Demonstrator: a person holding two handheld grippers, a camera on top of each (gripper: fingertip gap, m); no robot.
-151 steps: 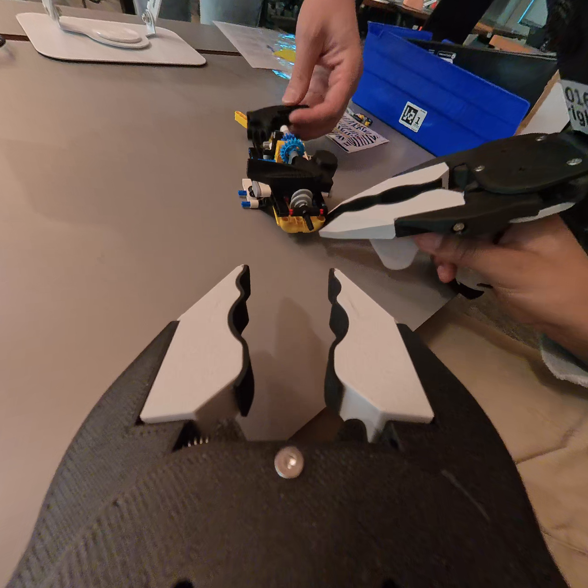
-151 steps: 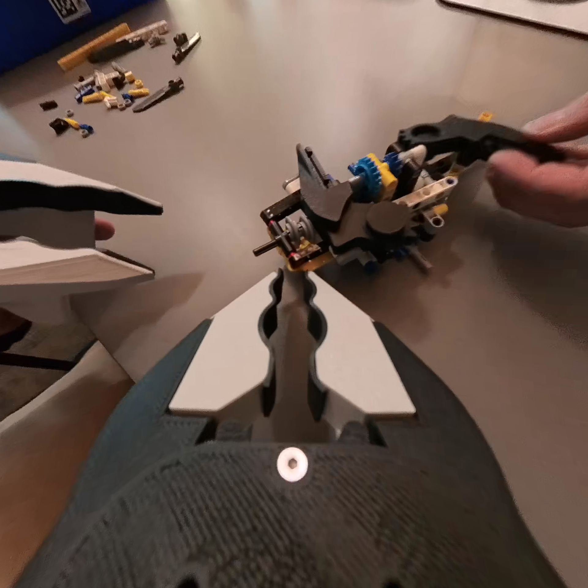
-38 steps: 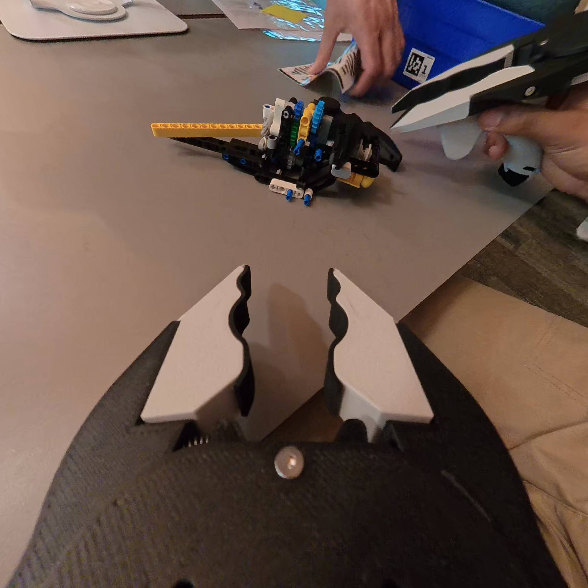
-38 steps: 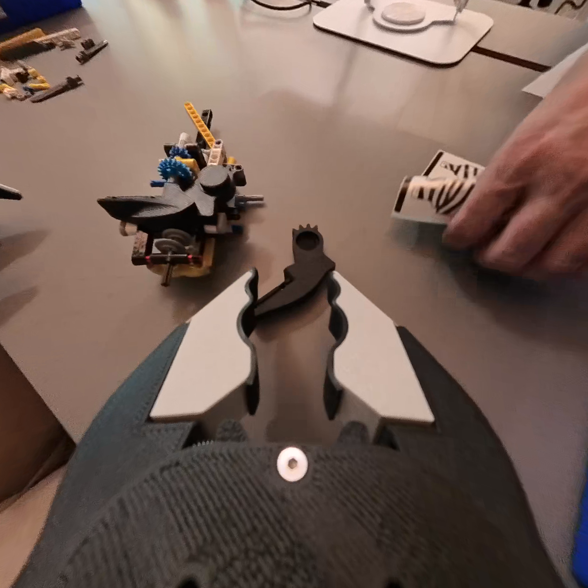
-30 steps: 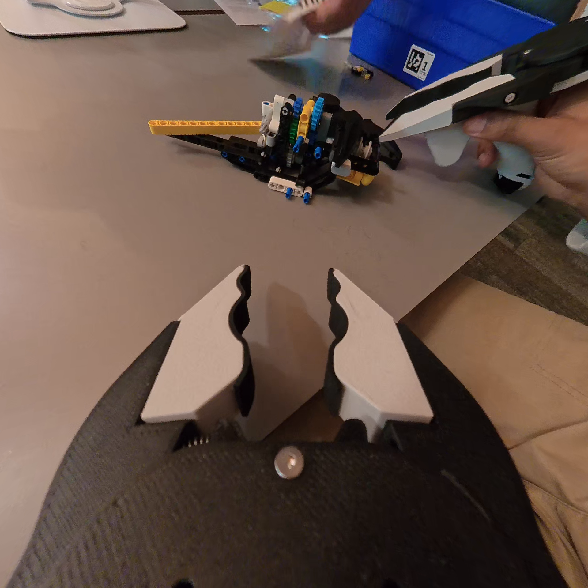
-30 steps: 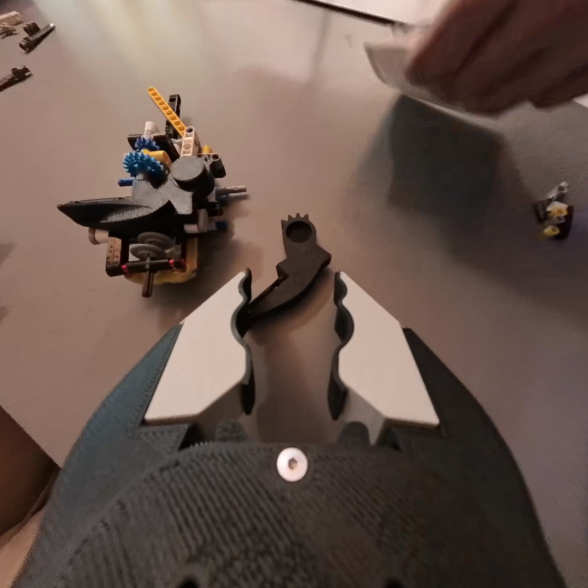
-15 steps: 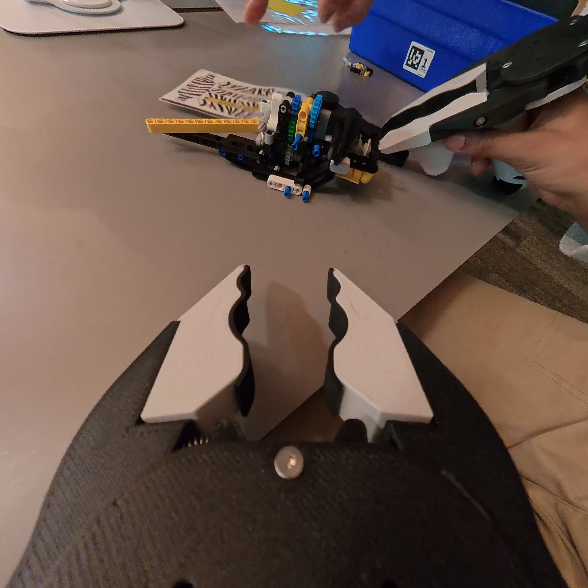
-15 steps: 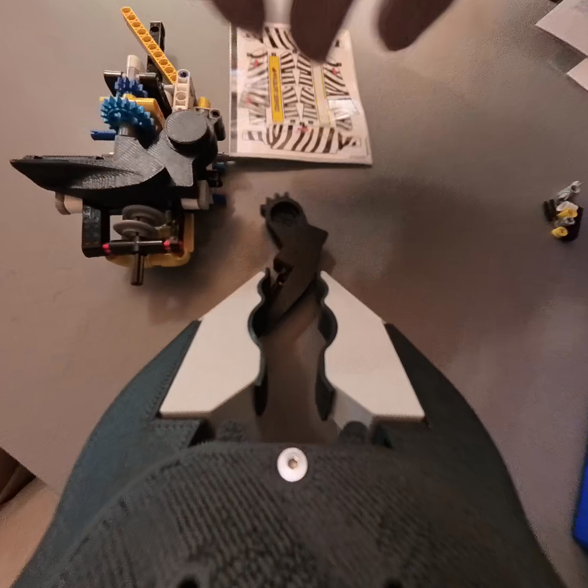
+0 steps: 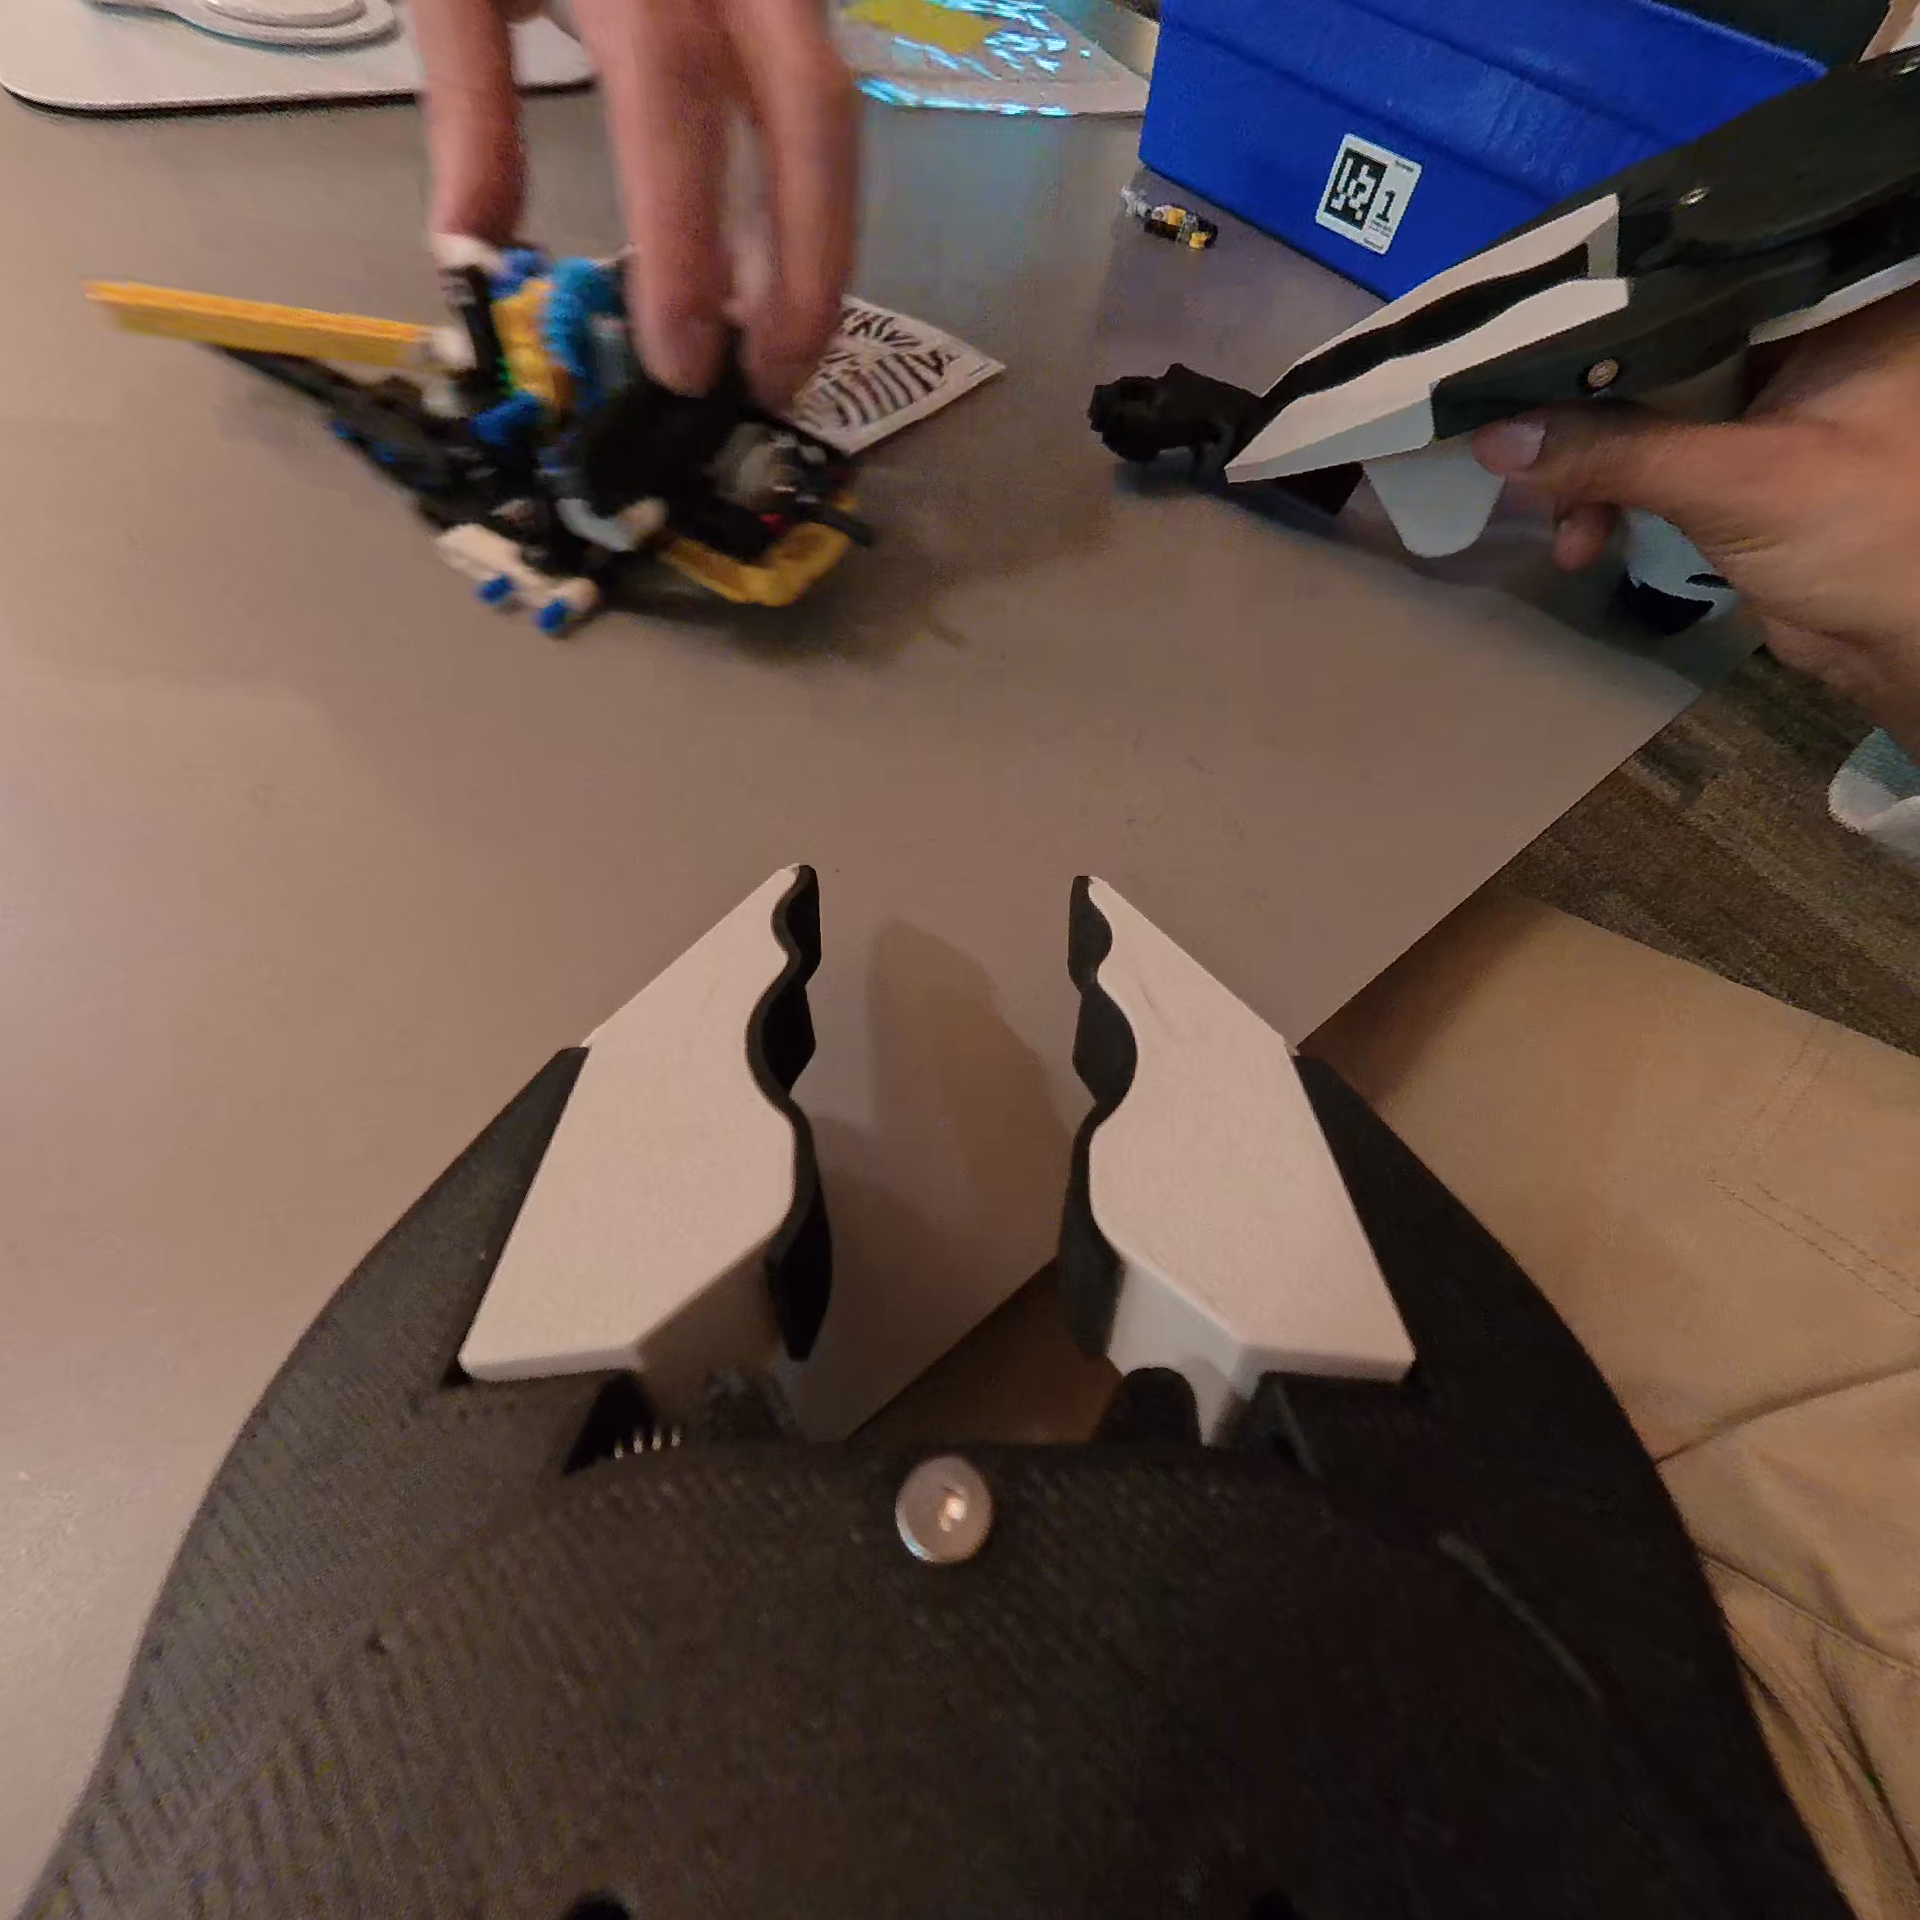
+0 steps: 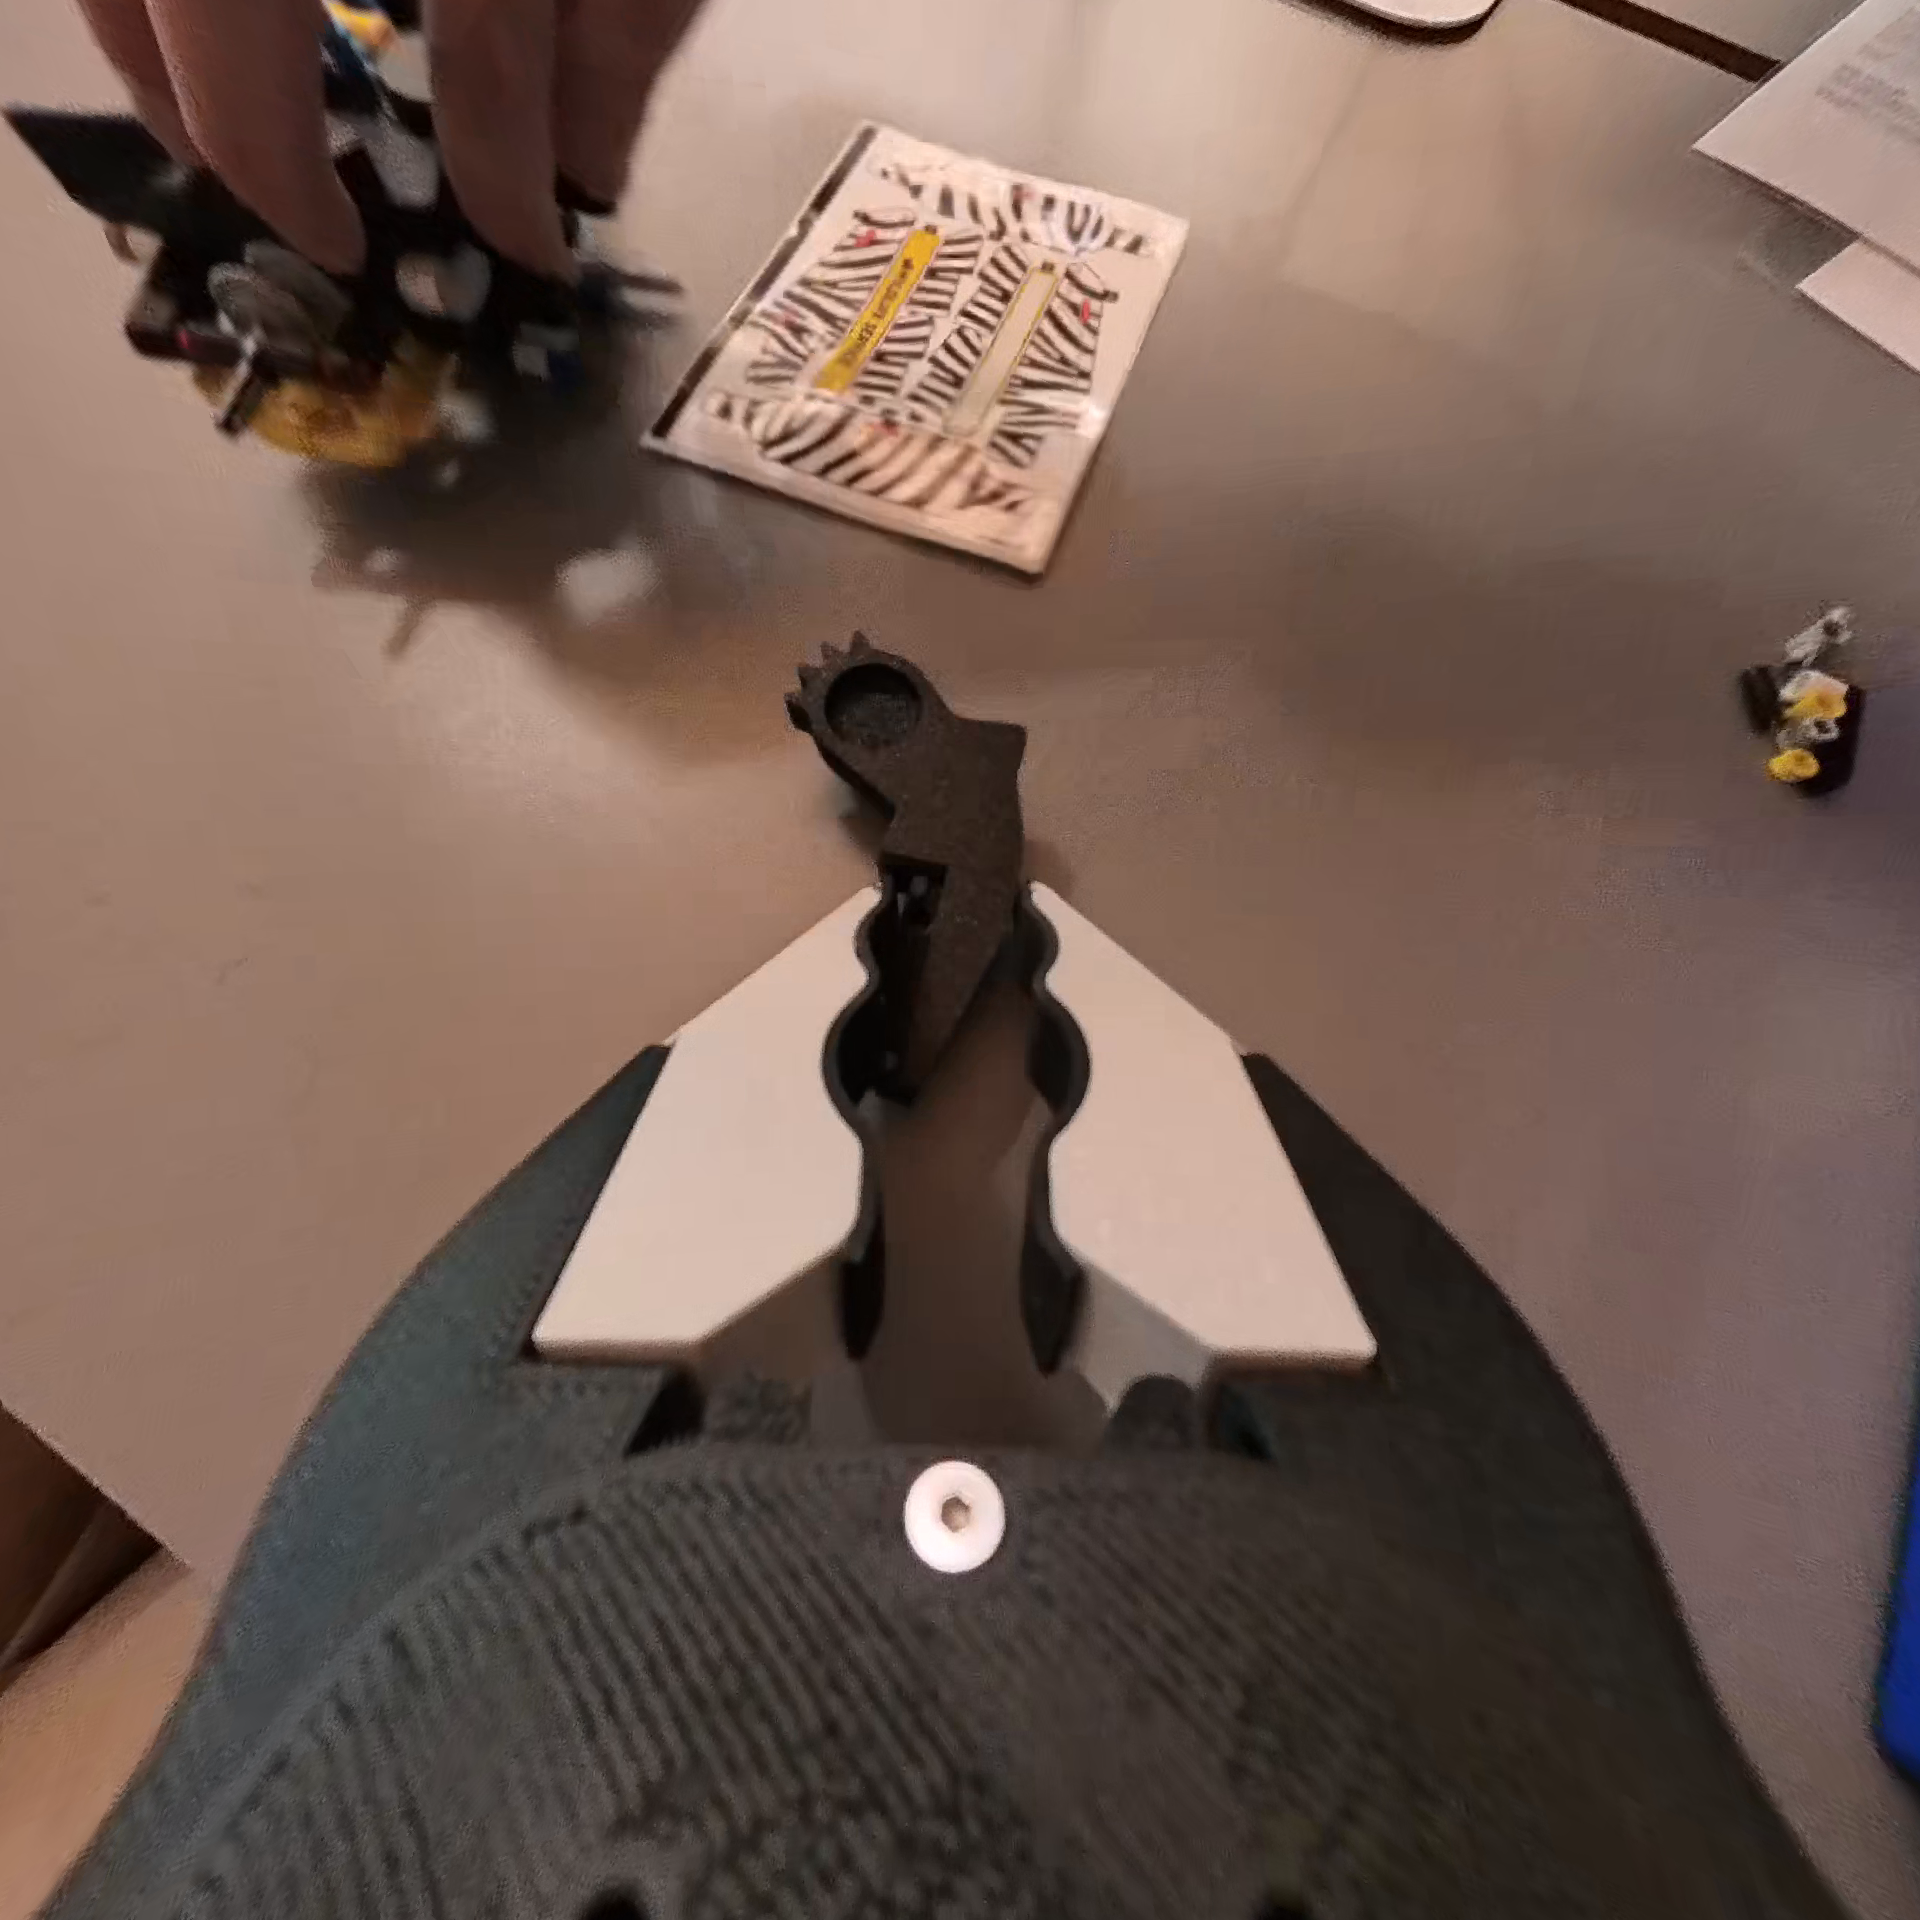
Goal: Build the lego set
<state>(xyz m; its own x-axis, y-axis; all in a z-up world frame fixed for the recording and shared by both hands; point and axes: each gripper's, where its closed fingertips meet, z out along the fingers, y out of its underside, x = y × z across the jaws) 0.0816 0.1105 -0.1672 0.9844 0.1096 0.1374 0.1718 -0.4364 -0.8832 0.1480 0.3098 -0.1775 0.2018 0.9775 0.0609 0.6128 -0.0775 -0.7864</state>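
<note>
The part-built lego model (image 9: pixel 623 457), black, yellow and blue with a long yellow beam, lies on the grey table; a person's bare hand (image 9: pixel 665 177) grips it from above. It shows blurred in the right wrist view (image 10: pixel 343 301) under that hand (image 10: pixel 312 114). My right gripper (image 10: pixel 948 904) is shut on a loose black toothed lego piece (image 10: pixel 925 790), held just above the table; both show in the left wrist view, the gripper (image 9: pixel 1247 457) and the piece (image 9: pixel 1164 410). My left gripper (image 9: pixel 943 883) is open and empty near the table's front edge.
A zebra-striped sticker sheet (image 10: pixel 925 343) lies beside the model. A small cluster of lego parts (image 10: pixel 1803 717) lies at the right. A blue bin (image 9: pixel 1455 114) with a tag stands at the back right. White papers (image 10: pixel 1849 177) lie at the far right. Tip to tip, the grippers are about 20 cm apart.
My right gripper has closed on the black toothed piece and lifted it. The person's hand has come down onto the model and is moving it. My left gripper stays still.
</note>
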